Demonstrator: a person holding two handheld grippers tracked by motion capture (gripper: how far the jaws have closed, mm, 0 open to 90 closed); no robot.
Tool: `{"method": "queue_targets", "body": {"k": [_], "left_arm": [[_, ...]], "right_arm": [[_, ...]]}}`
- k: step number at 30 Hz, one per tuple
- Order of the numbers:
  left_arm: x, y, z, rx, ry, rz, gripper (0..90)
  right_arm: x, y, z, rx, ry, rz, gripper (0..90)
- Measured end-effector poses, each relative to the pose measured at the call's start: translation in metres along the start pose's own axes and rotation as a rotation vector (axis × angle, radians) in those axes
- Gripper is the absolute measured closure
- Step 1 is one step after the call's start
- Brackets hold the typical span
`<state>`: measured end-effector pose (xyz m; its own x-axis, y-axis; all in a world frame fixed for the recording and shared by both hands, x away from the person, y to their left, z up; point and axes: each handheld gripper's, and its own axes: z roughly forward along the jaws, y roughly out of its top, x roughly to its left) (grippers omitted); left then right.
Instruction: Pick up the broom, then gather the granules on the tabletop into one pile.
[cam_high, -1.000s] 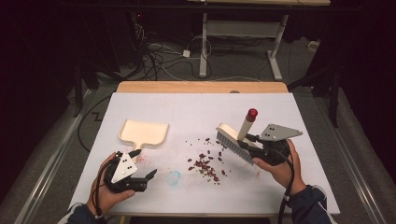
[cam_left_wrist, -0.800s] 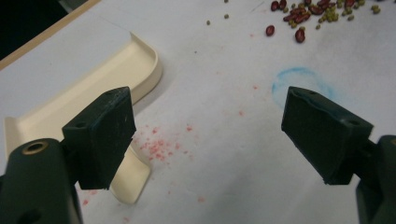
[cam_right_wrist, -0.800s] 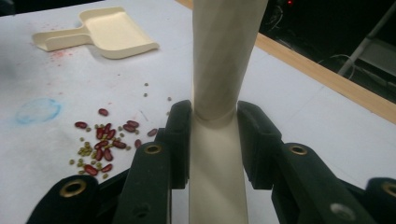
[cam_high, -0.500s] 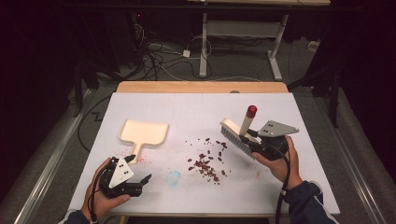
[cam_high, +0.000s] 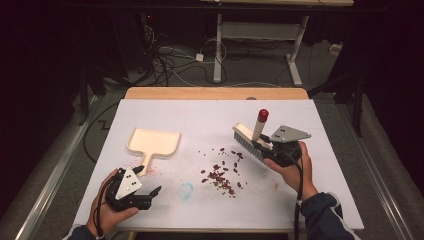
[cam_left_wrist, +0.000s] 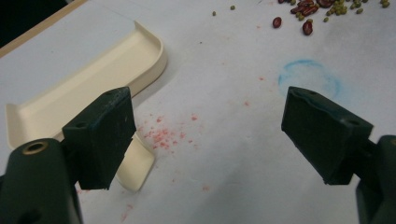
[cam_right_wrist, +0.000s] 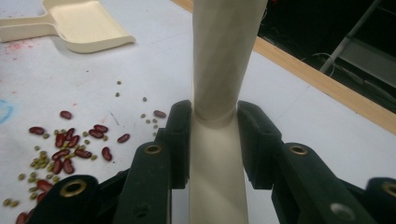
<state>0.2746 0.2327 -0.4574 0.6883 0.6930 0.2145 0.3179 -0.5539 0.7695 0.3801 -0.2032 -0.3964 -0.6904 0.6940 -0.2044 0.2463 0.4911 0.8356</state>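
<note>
1. Near the tabletop's (cam_high: 320, 200) front edge, toward its left corner, the left tongs (cam_high: 150, 196) rest low with the jaws spread wide and nothing between them; in the left gripper view they frame bare white surface, and the dustpan's handle end lies just beside one jaw without touching it.
2. A little further in, the beans (cam_high: 220, 175) lie scattered around the middle of the tabletop, red ones mixed with small green ones. None sit in the pan, so the sweeping looks barely begun: gathering them and pushing them in remains.
3. Right of the beans, the right tongs (cam_high: 262, 145) are clamped firmly on the cream handle of the brush (cam_high: 246, 136), which has a red tip; its bristle head hangs just above the surface, beside the pile's right fringe.
4. Further back toward the left edge, the dustpan (cam_high: 152, 142) lies flat and empty, mouth facing the far edge, well apart from the beans. It probably needs to be brought closer.
</note>
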Motion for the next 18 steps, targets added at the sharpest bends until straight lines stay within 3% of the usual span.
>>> {"method": "queue_targets", "body": {"k": [10,18], "left_arm": [[-0.003,0.001,0.003,0.020,-0.002,0.012,16.8],[-0.002,-0.002,0.006,0.049,-0.012,0.016,16.8]], "right_arm": [[0.003,0.010,0.036,0.063,-0.106,-0.090,67.8],[0.010,0.014,0.063,0.073,-0.088,-0.089,67.8]]}}
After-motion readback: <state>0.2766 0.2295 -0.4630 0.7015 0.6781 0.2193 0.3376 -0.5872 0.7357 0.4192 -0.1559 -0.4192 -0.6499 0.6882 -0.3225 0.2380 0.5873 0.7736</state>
